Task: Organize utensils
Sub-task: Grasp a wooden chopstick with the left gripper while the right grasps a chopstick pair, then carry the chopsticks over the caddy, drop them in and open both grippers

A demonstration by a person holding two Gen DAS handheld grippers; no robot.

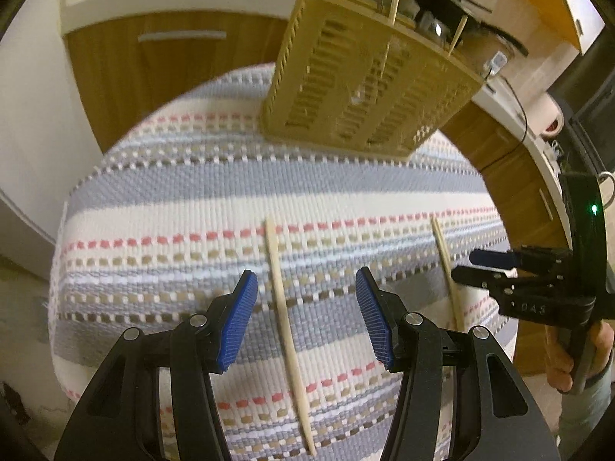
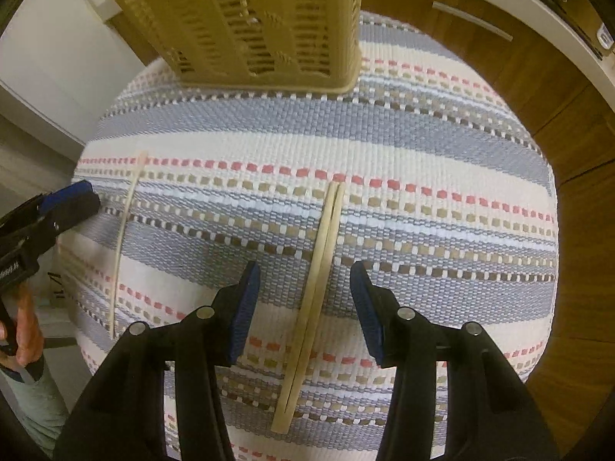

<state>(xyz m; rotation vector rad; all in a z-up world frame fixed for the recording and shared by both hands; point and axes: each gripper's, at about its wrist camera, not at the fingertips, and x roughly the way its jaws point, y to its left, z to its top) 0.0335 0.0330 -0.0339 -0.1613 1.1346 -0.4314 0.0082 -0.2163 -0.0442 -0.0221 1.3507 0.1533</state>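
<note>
The left gripper (image 1: pixel 305 317) is pointing steeply downward, its blue-padded jaws standing apart and pressing on nothing. The right gripper (image 2: pixel 305 309) is angling down likewise (jaws apart, pads free), each held in a bare hand (image 1: pixel 576 361).

Black fingers (image 1: pixel 419 345), blue ribbed pads (image 1: pixel 238 322)

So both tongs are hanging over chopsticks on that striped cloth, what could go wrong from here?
1. The left tongs straddle one thin pale wooden chopstick lying flat on the woven striped cloth; the pads may pinch fabric or roll the stick away.
2. The right tongs straddle two pale chopsticks lying side by side; closing may catch only one, or cross them.
3. The tan slotted plastic utensil basket already holds sticks; tips could snag its slots.
</note>
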